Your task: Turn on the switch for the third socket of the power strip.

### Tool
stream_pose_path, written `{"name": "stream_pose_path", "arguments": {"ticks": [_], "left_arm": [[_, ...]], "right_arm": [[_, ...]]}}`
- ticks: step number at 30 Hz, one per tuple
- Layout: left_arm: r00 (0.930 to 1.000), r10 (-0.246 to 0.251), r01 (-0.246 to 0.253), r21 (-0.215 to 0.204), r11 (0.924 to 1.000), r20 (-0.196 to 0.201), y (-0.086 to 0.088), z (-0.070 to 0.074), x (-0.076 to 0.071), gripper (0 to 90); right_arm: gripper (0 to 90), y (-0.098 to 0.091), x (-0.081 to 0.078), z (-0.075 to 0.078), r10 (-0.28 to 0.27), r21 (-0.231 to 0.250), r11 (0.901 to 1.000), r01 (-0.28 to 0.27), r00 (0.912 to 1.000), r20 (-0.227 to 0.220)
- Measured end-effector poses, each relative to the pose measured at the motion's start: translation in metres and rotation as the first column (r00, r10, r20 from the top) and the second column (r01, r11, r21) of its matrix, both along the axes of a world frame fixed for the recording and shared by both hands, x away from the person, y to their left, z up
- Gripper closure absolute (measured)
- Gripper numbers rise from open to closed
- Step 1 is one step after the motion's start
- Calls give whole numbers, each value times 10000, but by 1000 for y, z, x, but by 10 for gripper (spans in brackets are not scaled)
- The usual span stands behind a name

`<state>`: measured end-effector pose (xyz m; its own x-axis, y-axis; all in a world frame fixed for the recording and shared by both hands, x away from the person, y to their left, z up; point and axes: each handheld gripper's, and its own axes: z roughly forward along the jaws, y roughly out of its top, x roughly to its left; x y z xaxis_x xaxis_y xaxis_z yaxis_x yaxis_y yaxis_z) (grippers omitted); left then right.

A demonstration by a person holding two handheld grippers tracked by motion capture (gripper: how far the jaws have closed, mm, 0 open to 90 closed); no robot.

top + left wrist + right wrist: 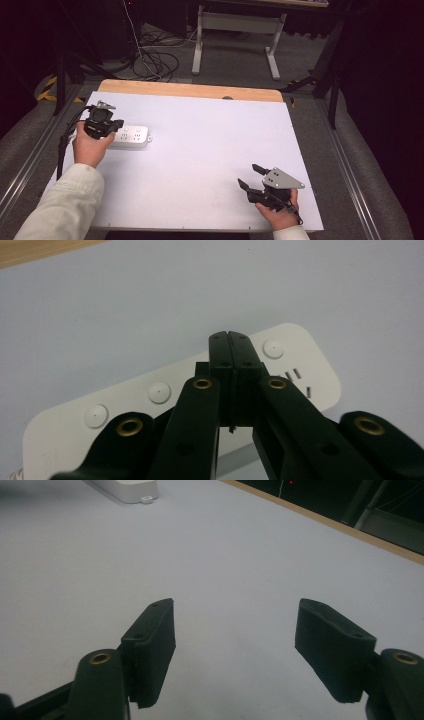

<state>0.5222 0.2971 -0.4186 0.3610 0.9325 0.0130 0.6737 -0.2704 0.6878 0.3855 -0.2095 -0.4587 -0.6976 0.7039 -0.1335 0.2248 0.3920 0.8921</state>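
A white power strip with several round buttons lies flat at the left of the white table top. My left gripper is at the strip's left end, its tips over the strip. In the left gripper view the two black jaws are pressed together just above the power strip, and the left gripper has nothing visible between them; whether the tips touch the strip I cannot tell. My right gripper rests near the front right corner, open and empty. The power strip's end lies far ahead of it.
A wooden strip runs along the table's far edge. Beyond it stand a white metal frame and loose cables on the floor. The person's sleeve comes in at the bottom left.
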Motion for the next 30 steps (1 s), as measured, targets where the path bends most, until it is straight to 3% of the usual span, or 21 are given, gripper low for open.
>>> {"name": "stream_pose_path", "arguments": {"ticks": [6, 11, 16, 17, 19, 21, 22, 23, 24, 30], "left_arm": [[10000, 39, -37, -314, 9995, 63, 3, 10, -5, 900], [10000, -1, 3, -346, 9994, 55, 2, 12, -7, 900], [9996, -49, 60, -379, 9993, 291, 0, 18, -9, 891], [9993, -120, 134, -390, 9992, 360, 0, 20, -10, 792], [9963, -359, 423, -817, 9958, 781, -1, 27, -15, 694], [9948, -487, 568, -908, 9942, 893, -1, 30, -17, 647], [9932, -602, 702, -995, 9926, 999, -2, 32, -19, 555], [9912, -712, 831, -1057, 9909, 1113, -2, 34, -21, 555], [9894, -806, 940, -1095, 9895, 1209, -3, 37, -24, 480], [9784, -1291, 1511, -1324, 9796, 1614, -2, 48, -40, 388]], "right_arm": [[332, 0, 0, 0, -9, -9, 10000, 9, 10000, -4], [332, 0, 1, 0, -5, -1, 10000, 5, 10000, -8], [332, -1, 1, 0, -8, 11, 10000, 8, 10000, 1], [332, 0, 1, 0, -8, 2, 10000, 8, 10000, -6], [332, -1, 1, 0, -8, 7, 10000, 8, 10000, 8], [332, -1, 1, 0, -16, 13, 10000, 16, 10000, 11], [332, -1, 1, 0, -44, 4, 10000, 44, 10000, -18], [332, -1, 1, 0, -44, 4, 10000, 44, 10000, -18], [332, 0, 1, 0, -31, 16, 10000, 31, 10000, -10], [332, 0, 0, 0, -46, 4, 10000, 46, 10000, -7]]}}
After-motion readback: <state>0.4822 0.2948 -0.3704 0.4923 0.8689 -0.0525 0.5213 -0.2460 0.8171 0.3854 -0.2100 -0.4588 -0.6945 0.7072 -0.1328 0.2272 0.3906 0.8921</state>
